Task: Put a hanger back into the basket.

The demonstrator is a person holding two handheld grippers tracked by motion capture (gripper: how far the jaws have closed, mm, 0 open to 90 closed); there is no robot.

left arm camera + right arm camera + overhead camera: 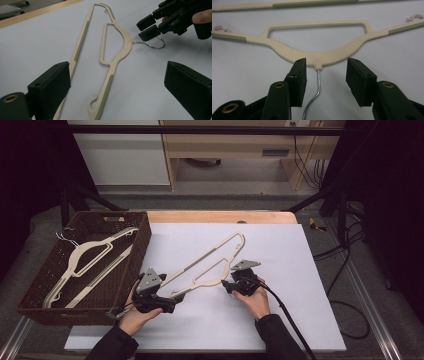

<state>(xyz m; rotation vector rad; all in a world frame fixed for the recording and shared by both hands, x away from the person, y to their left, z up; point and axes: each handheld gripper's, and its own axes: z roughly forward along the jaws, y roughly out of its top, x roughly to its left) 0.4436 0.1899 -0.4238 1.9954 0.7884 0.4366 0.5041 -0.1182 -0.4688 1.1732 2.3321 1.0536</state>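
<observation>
Wicker basket (140, 240) holds two cream hangers (82, 257); third hanger (210, 262) on the mat between unclenched left gripper (172, 295) and right gripper (229, 287), both grasping nothing

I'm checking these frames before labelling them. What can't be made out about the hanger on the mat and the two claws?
- Hanger hook: in the high view the right claw covers it.
- Hook tip: cut off by the bottom edge of the right gripper view.
- Hanger's near end: in the left gripper view it runs behind the left claw pad and off the bottom edge.
- Hangers in the basket: too small in the high view to count surely.
</observation>
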